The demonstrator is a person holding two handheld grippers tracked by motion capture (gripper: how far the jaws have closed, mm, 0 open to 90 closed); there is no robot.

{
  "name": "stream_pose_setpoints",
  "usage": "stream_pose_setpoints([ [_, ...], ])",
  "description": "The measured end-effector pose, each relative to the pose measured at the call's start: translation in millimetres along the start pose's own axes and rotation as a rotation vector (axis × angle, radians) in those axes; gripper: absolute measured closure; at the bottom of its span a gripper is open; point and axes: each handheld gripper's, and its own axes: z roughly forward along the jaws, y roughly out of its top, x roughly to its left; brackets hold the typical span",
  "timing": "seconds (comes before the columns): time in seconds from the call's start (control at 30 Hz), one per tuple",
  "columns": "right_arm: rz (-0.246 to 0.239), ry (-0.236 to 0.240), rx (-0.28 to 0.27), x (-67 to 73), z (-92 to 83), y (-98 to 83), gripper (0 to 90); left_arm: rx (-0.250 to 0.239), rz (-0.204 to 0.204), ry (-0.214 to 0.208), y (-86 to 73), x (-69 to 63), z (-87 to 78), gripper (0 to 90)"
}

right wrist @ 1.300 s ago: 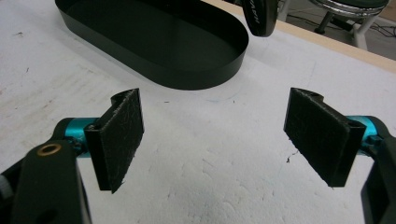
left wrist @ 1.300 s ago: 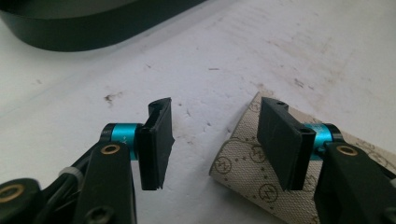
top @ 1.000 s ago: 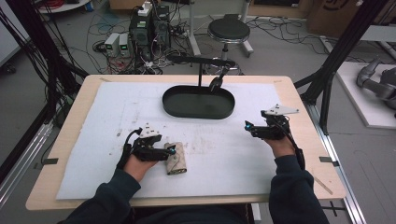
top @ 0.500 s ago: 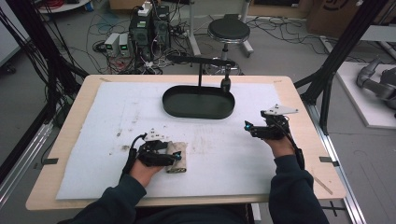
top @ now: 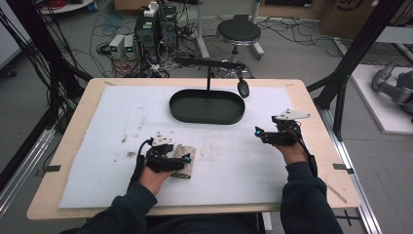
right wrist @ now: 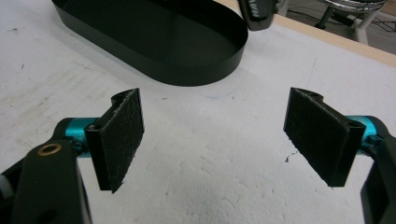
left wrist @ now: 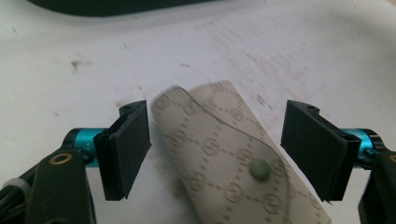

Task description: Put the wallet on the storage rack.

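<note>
The pouch (left wrist: pixel 224 163), a beige patterned roll with a small green stud, lies on the white mat (top: pixel 97 122) toward the desk's (top: pixel 68 207) near-left corner, well short of the black tray (top: pixel 207 107) that sits at the middle of the far edge. The left gripper (top: pixel 176 162) has it straddled: in the left gripper view the jaws stand wide open, one on each side of the pouch, the left jaw just beside its edge and the right jaw a little apart from it. The pouch's long axis runs roughly along the gripper's line of sight, slanting from far-left to near-right, so closing would pinch it across its short width. I cannot tell whether the jaws touch the mat.

The right gripper (top: pixel 260 133) hovers near the desk's right edge, jaws also wide open with only bare mat between them, the tray ahead. The left hand is plainly the nearer one, so the grasp looks like its job.
</note>
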Motion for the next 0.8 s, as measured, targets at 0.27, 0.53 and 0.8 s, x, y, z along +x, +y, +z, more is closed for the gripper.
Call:
stream_pose_setpoints([
  [0.27,0.008,-0.006,-0.01,-2.5,-2.8,-0.2,20.6,0.063,0.05,0.054,-7.0,-7.0,16.0,17.4],
  [0.53,0.013,-0.004,-0.004,-3.1,-2.7,-0.6,20.6,0.163,0.197,-0.131,12.9,30.2,14.1,34.0],
  [0.8,0.01,-0.004,0.0,-2.6,-1.9,-0.7,20.7,0.07,0.163,-0.003,7.2,36.4,6.5,19.4],
])
